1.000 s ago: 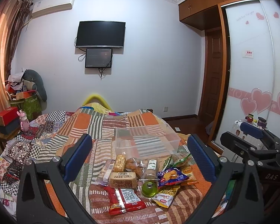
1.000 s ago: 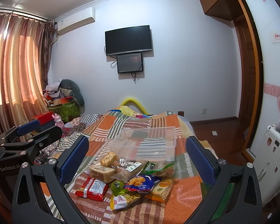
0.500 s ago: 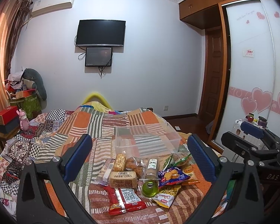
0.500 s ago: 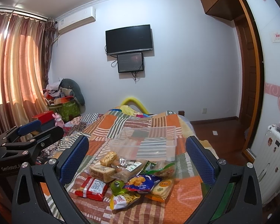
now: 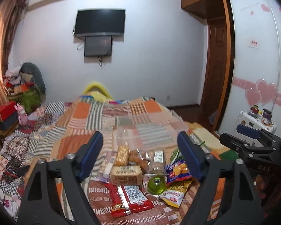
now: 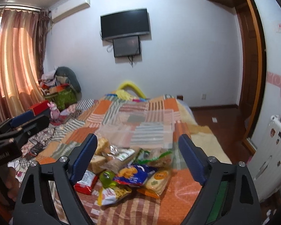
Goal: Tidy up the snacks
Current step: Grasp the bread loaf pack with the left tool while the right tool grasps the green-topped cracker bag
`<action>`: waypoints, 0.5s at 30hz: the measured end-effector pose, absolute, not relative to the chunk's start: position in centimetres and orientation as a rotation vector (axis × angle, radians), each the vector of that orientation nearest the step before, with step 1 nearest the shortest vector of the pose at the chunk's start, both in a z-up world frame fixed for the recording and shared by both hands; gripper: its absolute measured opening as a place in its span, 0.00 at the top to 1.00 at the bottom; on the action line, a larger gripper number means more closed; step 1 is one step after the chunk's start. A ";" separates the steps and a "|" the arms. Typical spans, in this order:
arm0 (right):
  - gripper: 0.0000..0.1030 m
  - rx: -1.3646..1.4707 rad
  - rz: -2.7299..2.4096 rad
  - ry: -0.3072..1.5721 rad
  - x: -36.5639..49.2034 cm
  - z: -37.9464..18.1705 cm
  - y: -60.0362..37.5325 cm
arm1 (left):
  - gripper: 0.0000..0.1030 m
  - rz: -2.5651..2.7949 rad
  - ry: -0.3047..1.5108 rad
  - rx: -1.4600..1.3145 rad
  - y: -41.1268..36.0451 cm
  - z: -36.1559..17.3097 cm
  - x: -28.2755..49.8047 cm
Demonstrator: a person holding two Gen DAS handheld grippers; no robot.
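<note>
A pile of snacks lies on the patchwork bedspread (image 5: pixel 84 116): a red packet (image 5: pixel 130 198), a brown bread pack (image 5: pixel 125 174), a green round jar (image 5: pixel 157 184), a blue chip bag (image 5: pixel 177 170) and a yellow bag (image 5: pixel 175 192). An empty clear plastic bin (image 5: pixel 149 131) stands just behind them. My left gripper (image 5: pixel 140 157) is open and empty above the pile. My right gripper (image 6: pixel 138 157) is open and empty over the same pile, with the blue chip bag (image 6: pixel 133 174), green jar (image 6: pixel 106 177) and bin (image 6: pixel 140 129) ahead.
The bed's right edge drops to a wooden floor (image 6: pixel 224 123). A white appliance (image 6: pixel 271 150) stands at right, a wardrobe (image 5: pixel 252 56) beyond it. Clutter and a red box (image 5: pixel 5 110) sit at the bed's left. The right gripper shows in the left view (image 5: pixel 252 142).
Both grippers have moved forward and slightly down toward the snack pile, which now looks larger. Both stay open and empty. The snacks and bin have not moved.
</note>
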State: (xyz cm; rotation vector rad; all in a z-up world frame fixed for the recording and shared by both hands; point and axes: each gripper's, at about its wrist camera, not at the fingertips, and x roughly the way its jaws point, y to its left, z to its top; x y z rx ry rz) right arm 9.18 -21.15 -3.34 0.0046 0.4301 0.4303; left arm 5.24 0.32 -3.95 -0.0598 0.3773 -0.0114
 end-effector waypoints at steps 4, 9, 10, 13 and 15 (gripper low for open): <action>0.28 -0.003 0.422 0.513 11.1 -5.1 -21.6 | 0.38 -0.049 0.494 -0.070 1.1 -6.4 8.2; 0.36 0.012 0.416 0.626 13.7 -7.2 -22.1 | 0.44 -0.070 0.622 -0.087 1.8 -9.7 11.7; 0.36 0.015 0.415 0.639 13.9 -7.4 -22.1 | 0.44 -0.068 0.635 -0.085 2.1 -10.2 12.3; 0.36 0.016 0.411 0.675 14.8 -8.2 -22.2 | 0.44 -0.073 0.687 -0.104 2.8 -11.8 14.0; 0.36 0.013 0.408 0.695 15.3 -8.7 -22.1 | 0.44 -0.082 0.719 -0.121 3.2 -12.7 14.8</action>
